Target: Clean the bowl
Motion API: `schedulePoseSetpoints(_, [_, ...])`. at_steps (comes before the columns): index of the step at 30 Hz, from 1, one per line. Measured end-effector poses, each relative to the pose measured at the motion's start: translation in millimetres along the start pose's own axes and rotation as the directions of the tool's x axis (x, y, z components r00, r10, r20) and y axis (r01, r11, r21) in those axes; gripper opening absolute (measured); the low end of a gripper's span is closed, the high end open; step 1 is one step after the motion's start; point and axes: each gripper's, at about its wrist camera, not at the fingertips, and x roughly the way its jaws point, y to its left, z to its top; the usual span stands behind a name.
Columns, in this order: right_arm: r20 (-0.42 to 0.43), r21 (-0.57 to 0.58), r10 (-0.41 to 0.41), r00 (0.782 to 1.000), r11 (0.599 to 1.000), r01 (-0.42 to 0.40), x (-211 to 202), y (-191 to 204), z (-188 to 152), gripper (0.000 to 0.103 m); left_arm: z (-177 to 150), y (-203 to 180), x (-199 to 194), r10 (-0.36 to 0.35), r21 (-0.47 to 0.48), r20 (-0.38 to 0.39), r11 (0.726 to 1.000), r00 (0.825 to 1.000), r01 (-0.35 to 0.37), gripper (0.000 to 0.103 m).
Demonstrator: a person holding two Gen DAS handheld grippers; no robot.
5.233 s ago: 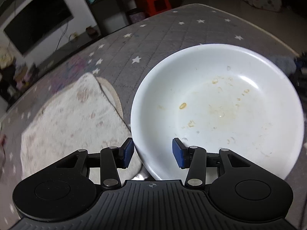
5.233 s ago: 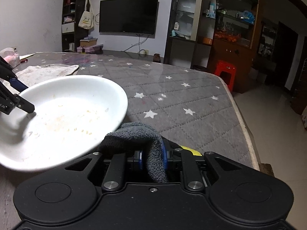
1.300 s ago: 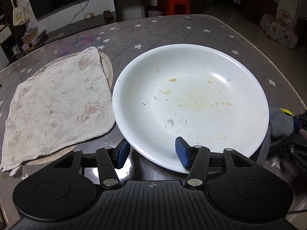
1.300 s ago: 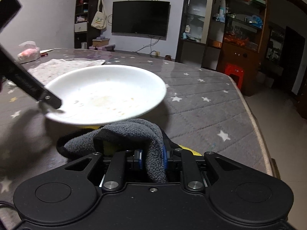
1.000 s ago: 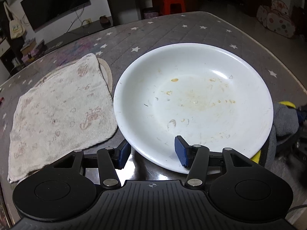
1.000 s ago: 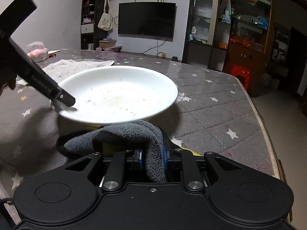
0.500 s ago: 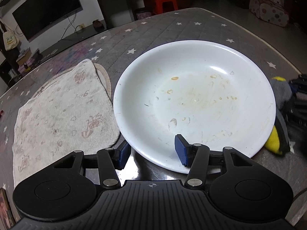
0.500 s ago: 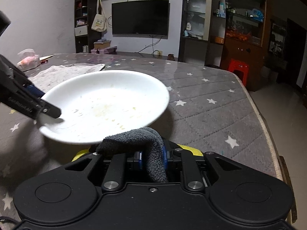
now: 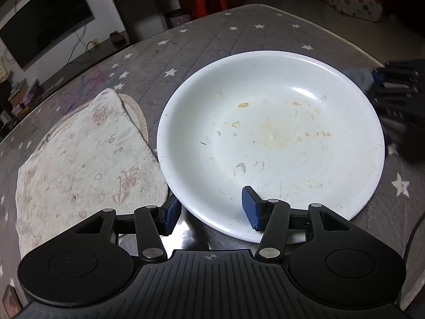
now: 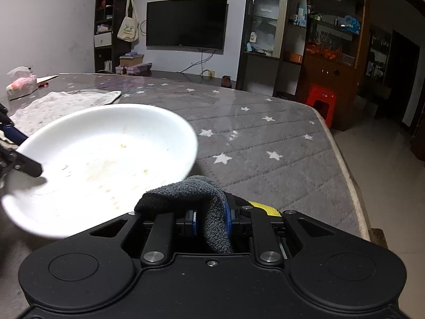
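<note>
Across the grey star-patterned tabletop (image 9: 239, 34), which fills both views, a pale printed cloth (image 9: 79, 154) lies flat to the left of the white bowl (image 9: 271, 138), its edge touching or passing just under the bowl's rim; which of the two cannot be told. On the wall beyond the tabletop hangs a dark television (image 10: 186, 22), with a red stool (image 10: 322, 101) standing on the floor past the far corner. The bowl is broad and shallow, soiled inside with a faint yellowish smear at the centre and scattered small crumbs. In the right wrist view it is tilted and its near rim appears raised off the tabletop, with the lower rim toward the right tongs (image 10: 209, 219). The left tongs (image 9: 211, 210) grip the bowl by its near rim: one blue pad sits inside the bowl on the white surface, the other sits below and outside the rim. The right tongs are clamped on a dark grey cleaning cloth (image 10: 196, 191), which folds up and over between the blue pads and reaches just to the bowl's rim; contact with the bowl cannot be confirmed. A yellow piece (image 10: 263, 206) shows just beside the right finger; what it is cannot be told. A tissue pack (image 10: 21, 83) rests at the far left edge of the tabletop.
</note>
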Motion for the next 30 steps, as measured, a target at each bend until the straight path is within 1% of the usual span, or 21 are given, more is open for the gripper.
schedulePoseSetpoints(4, [0.003,-0.01,-0.013,1.0,1.0,0.013,10,-8,5,0.02,3,1,3,0.001,0.026,0.0,1.0,1.0,-0.001,0.053])
schedulePoseSetpoints(8, [-0.002,0.0,-0.019,1.0,1.0,0.019,15,-13,8,0.02,4,2,4,0.006,0.002,0.0,1.0,1.0,-0.006,0.053])
schedulePoseSetpoints(11, [-0.004,-0.01,-0.022,1.0,1.0,0.022,14,-12,6,0.02,4,5,4,0.005,-0.049,-0.003,0.999,1.0,-0.005,0.053])
schedulePoseSetpoints(15, [-0.007,-0.023,-0.034,0.999,0.999,0.033,7,-9,3,0.02,2,2,1,0.026,-0.098,-0.009,0.995,1.0,-0.027,0.053])
schedulePoseSetpoints(19, [-0.01,-0.041,-0.05,0.999,0.998,0.05,0,-6,-1,0.02,-1,1,-4,0.024,-0.14,-0.015,0.99,1.0,-0.026,0.053])
schedulePoseSetpoints(30, [-0.019,-0.051,-0.042,0.999,0.998,0.041,-29,8,-19,0.02,-6,-9,-9,0.041,-0.168,-0.007,0.985,0.999,-0.042,0.057])
